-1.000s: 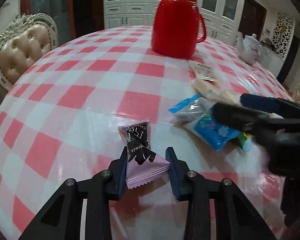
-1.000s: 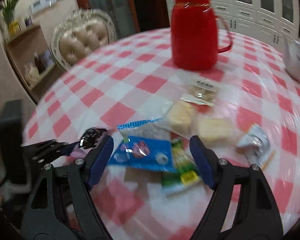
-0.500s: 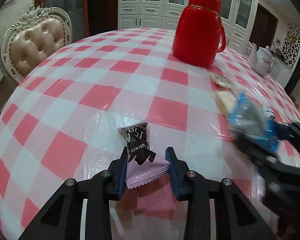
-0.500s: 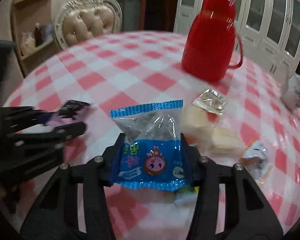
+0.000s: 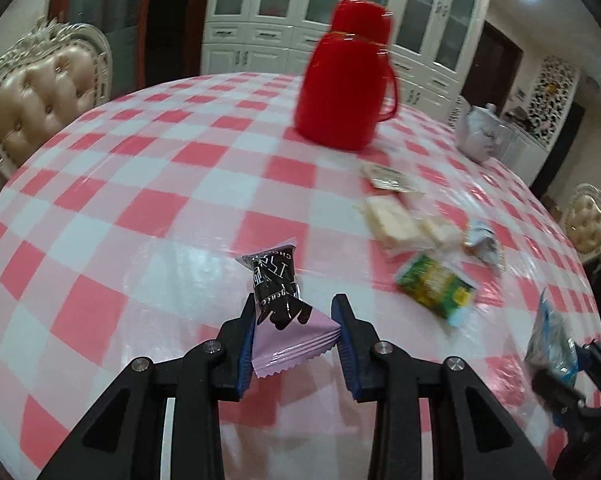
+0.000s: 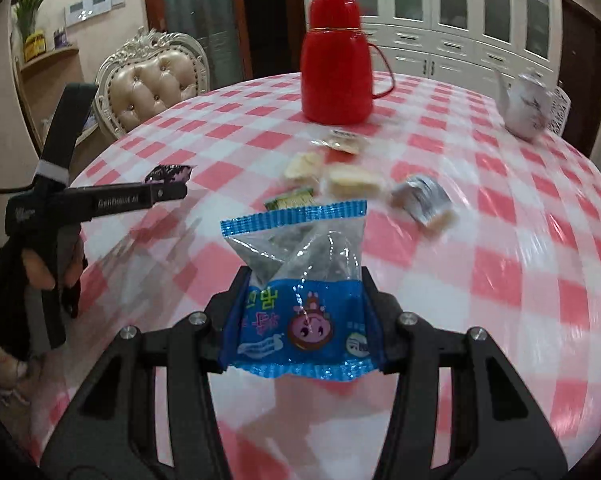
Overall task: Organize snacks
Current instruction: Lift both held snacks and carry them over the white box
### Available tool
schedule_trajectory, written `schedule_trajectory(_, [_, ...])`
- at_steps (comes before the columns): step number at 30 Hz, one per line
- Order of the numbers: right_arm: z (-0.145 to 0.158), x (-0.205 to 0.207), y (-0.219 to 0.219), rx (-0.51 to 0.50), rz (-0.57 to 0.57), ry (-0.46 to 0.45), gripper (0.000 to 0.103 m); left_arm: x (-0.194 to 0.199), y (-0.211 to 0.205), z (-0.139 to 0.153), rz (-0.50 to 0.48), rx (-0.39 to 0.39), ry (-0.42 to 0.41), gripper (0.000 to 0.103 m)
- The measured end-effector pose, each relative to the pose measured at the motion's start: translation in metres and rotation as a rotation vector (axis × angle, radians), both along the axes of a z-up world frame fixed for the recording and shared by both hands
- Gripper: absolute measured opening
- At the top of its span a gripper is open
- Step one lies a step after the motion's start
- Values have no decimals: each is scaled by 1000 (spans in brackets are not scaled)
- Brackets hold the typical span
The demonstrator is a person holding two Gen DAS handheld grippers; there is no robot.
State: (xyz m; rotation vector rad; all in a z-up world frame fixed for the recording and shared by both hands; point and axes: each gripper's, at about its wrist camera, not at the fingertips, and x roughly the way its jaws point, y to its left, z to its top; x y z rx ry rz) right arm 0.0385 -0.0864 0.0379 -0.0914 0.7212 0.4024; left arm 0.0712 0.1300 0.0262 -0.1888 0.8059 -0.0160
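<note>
Checked table [image 6: 540, 208] bears red flask [image 6: 336, 76]; teapot [image 6: 526, 106]; loose snack packets [image 6: 352, 180].

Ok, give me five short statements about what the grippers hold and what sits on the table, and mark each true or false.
1. The left gripper is shut on the pink and black snack packet. True.
2. The right gripper holds the green packet. False: it grips the blue packet; the green packet lies on the table.
3. The red flask stands upright. True.
4. The flask lies among the loose snacks. False: it stands behind them.
5. A white teapot sits right of the flask. True.
</note>
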Motion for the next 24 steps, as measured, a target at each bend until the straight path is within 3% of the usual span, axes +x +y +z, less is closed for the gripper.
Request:
schedule_trajectory(9, [6,-40,-45,102,-70,7,55,-55,-76,15,-100,73,-77,36])
schedule_trajectory(24, [9,-104,-97,70,-129,-9,55,-114,-144,19,-203,62,-102,36])
